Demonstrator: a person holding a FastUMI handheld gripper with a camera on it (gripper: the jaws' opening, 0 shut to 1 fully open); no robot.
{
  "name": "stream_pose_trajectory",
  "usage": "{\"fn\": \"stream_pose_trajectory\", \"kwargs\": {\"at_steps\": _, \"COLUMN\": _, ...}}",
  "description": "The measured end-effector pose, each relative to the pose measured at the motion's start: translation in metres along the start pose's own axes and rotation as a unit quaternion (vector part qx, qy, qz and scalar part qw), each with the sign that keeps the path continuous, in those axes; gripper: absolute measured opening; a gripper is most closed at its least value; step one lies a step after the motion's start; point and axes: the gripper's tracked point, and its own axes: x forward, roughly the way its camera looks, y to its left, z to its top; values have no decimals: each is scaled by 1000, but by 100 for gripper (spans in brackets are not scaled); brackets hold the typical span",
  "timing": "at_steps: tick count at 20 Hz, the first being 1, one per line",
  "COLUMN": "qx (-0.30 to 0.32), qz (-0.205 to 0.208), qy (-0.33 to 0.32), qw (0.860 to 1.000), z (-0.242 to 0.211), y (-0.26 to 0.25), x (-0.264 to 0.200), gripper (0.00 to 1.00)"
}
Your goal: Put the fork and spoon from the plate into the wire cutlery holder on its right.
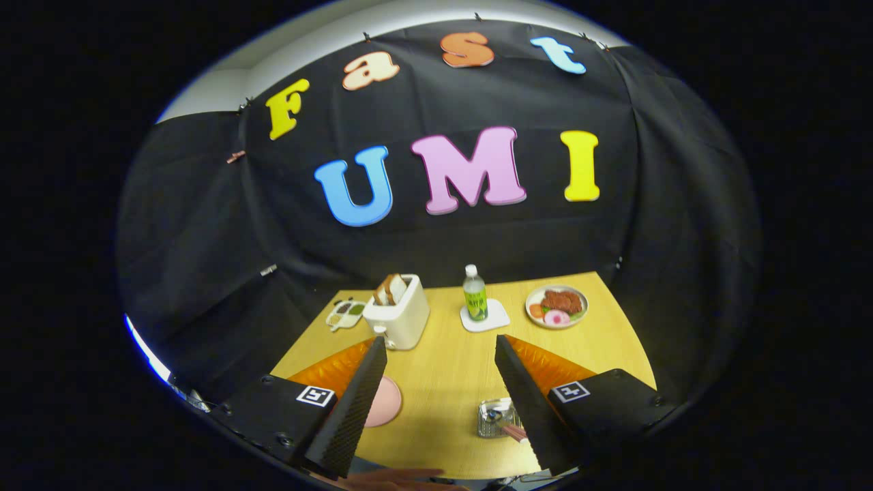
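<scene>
Wooden desk (450,368) carries all items. Claw (441,346) spread wide apart, holding nothing. Pink plate (385,402) lies just beside the left finger, partly hidden by it. Wire cutlery holder (496,417) sits at 3 o'clock from the plate, touching the right finger's inner edge; a pink-handled utensil (513,431) lies in it, long axis toward 4 o'clock. Beyond the fingers: toaster (399,312) with bread at 11 o'clock, green bottle (475,294) on a white coaster (485,318) at 12, food plate (557,306) at 1.

We see the plate (383,402) left of the wire cutlery holder (496,417) on the table (443,368); beyond stand a toaster (397,310), bottle (475,293) and food dish (556,306).
</scene>
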Motion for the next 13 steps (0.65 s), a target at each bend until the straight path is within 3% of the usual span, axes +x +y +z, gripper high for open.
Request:
{"fn": "stream_pose_trajectory", "kwargs": {"at_steps": 3, "qx": -23, "qz": 18, "qy": -86, "qw": 996, "z": 37, "y": 15, "x": -16, "gripper": 99}}
{"fn": "stream_pose_trajectory", "kwargs": {"at_steps": 8, "qx": -22, "qz": 38, "qy": -154, "qw": 987, "z": 54, "y": 28, "x": -35, "gripper": 99}}
{"fn": "stream_pose_trajectory", "kwargs": {"at_steps": 13, "qx": -27, "qz": -15, "qy": -154, "qw": 988, "z": 30, "y": 13, "x": -39, "gripper": 99}}
